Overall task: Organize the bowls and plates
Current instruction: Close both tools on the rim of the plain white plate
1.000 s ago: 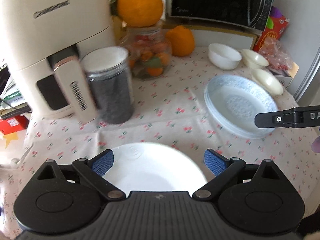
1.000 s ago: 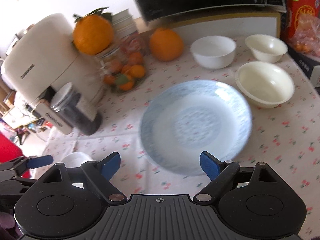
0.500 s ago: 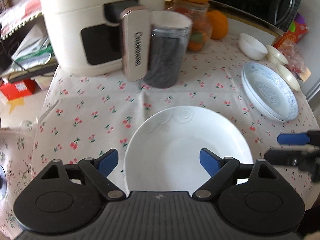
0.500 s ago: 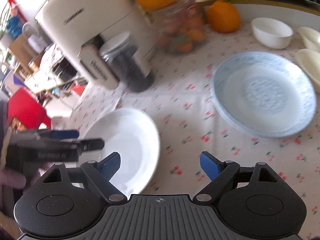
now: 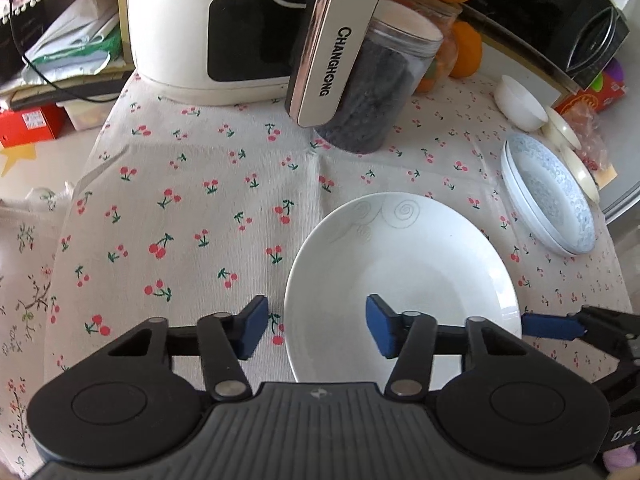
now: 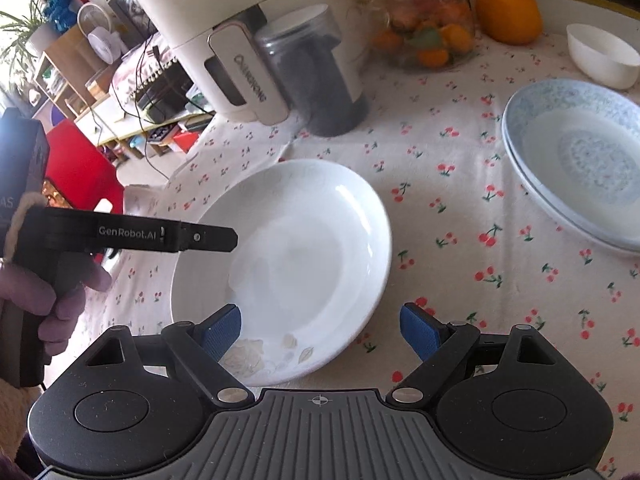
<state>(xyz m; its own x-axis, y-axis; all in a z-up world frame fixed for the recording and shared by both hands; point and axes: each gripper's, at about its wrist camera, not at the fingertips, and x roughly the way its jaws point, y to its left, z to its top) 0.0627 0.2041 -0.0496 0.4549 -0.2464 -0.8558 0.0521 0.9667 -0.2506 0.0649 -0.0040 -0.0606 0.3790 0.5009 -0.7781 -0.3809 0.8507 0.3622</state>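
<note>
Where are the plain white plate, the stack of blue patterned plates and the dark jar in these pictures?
white plate [image 6: 296, 248], right wrist view, centre of its well.
blue patterned plates [image 6: 580, 160], right wrist view, middle of the top plate.
dark jar [image 5: 372, 92], left wrist view, its clear side wall.

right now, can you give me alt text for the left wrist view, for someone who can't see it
The open left gripper hovers over the near-left rim of a white plate on a cherry-print tablecloth. The right gripper reaches in at the plate's right edge. Behind stand a cream air fryer, a dark jar and stacked blue-patterned plates.
</note>
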